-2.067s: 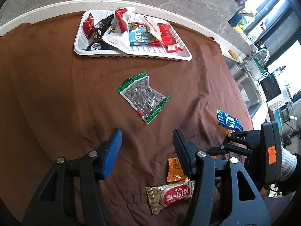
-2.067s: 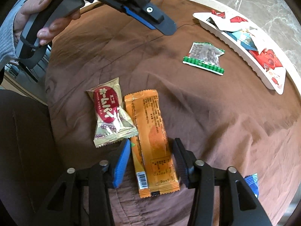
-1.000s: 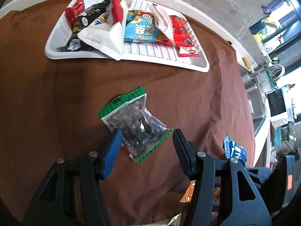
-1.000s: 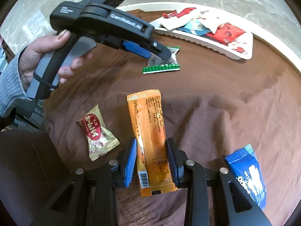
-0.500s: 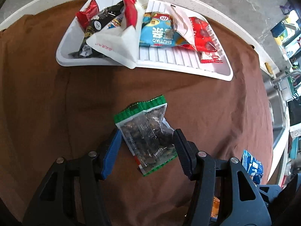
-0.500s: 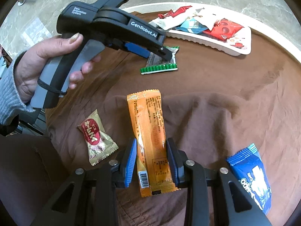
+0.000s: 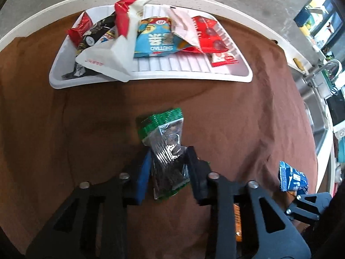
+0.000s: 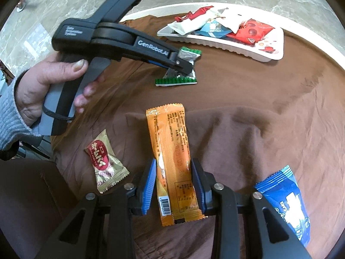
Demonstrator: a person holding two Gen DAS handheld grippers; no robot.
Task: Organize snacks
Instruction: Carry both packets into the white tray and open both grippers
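Counter [image 7: 269, 36]: round, pale rim, draped in a brown cloth [image 7: 64, 151] that carries everything below.
White tray [image 7: 172, 75]: at the far edge of the cloth, ribbed floor; holds a pile of packets, among them a white pouch [image 7: 107, 58], a light-blue bag [image 7: 155, 41], red wrappers and a black packet.
Left gripper [image 7: 168, 172]: held by a hand [image 8: 43, 90] in a grey knit sleeve, angled steeply down; its fingers have just been closing and now clench the seed packet.
Seed packet [image 7: 166, 142]: clear film with green end strips, dark seeds inside; pinched at mid-body between the left fingers, crumpled, one green end on the cloth, well short of the tray.
Right gripper [image 8: 173, 183]: fingers grasping the orange bar near its lower end, one pad against each long edge.
Orange bar [image 8: 172, 155]: long wrapper, flat on the cloth, barcode end nearest the camera.
Blue packet [image 8: 284, 200]: on the cloth right of the right gripper, apart from it.
Gold candy [image 8: 103, 161]: red oval label, left of the orange bar, not touching.
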